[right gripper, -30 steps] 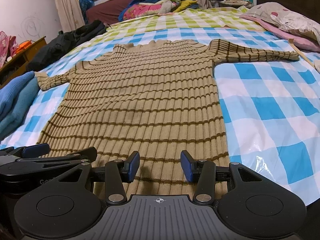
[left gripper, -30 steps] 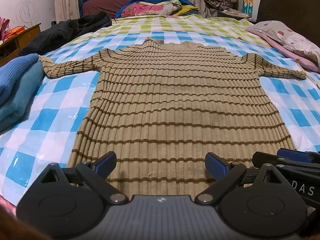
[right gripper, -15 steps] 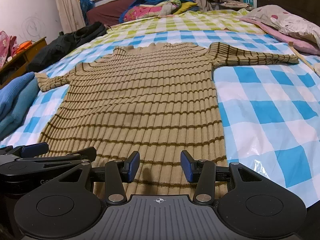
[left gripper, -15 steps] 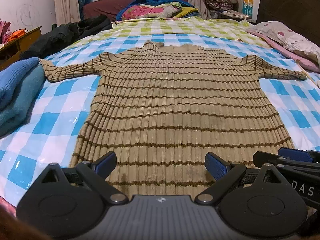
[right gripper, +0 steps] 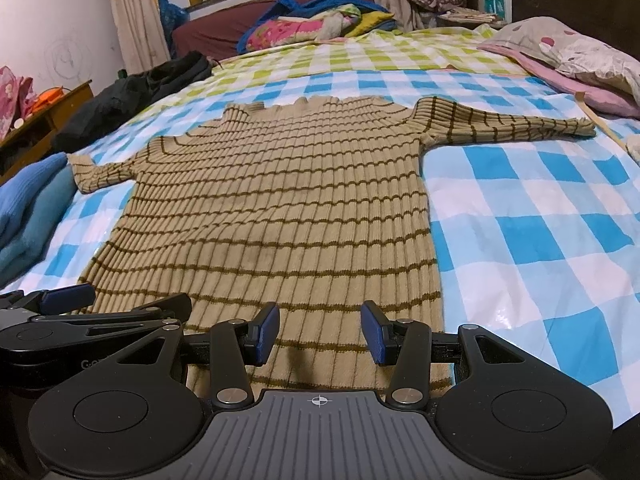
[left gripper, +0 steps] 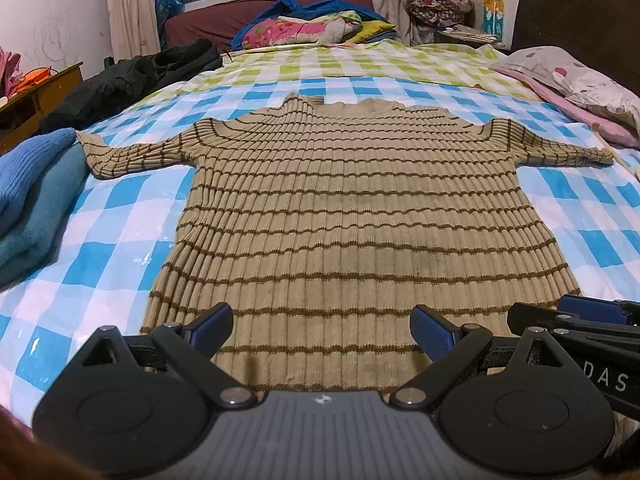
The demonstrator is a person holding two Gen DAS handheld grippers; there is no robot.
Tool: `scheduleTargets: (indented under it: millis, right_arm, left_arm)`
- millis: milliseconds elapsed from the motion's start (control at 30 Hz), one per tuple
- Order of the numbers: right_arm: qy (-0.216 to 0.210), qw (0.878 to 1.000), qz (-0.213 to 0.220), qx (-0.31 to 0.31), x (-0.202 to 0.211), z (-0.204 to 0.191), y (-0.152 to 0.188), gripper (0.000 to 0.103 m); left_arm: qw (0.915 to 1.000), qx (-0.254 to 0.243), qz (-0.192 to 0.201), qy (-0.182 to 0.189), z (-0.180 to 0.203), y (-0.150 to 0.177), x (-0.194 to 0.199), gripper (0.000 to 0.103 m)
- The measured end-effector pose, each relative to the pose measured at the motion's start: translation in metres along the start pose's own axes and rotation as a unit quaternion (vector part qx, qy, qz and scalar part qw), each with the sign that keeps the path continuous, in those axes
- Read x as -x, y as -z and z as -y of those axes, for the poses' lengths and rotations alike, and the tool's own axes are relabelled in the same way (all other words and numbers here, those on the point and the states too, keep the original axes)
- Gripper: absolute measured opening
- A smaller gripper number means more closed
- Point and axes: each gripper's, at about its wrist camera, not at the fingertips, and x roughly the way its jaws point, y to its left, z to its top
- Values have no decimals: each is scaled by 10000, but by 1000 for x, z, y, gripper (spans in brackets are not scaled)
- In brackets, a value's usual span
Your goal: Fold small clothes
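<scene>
Sweater [left gripper: 360,216], ribbed tan knit with thin brown stripes, lies flat on the bed [left gripper: 100,264], front or back up I cannot tell, both short sleeves spread out to the sides and the collar at the far end. From my left wrist view, my left gripper [left gripper: 322,330] hangs over the near hem with its fingers [left gripper: 210,326] wide apart and nothing between them; my right gripper's blue tips show at the right edge, just beside the hem's right corner. I judge this knit to be soft, light and stretchy: it should drape and sag when lifted, and the ribs may pull out of shape if I tug at one point. The checked plastic sheet beneath looks slick, so the sweater could slide instead of folding. From my right wrist view, my right gripper [right gripper: 320,334] sits over the hem near its right side, fingers [right gripper: 376,334] partly apart and empty. The sleeve [right gripper: 508,126] stretches away to the right. I would pinch the hem corners or a sleeve cuff, where the edge is doubled and firmer. A folded blue garment [right gripper: 28,200] lies just beside the left sleeve.
</scene>
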Motion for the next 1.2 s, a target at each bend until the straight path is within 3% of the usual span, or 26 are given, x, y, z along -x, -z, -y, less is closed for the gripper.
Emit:
scheduleTargets:
  millis: [833, 1200]
  right_arm:
    - [-51, 9995, 275, -175, -15, 27, -33, 45]
    - [-31, 9978, 462, -473, -26, 55, -62, 45]
  left_arm:
    - [9992, -272, 266, -93, 29, -41, -18, 99]
    - [9978, -501, 438, -3, 58, -77, -38, 100]
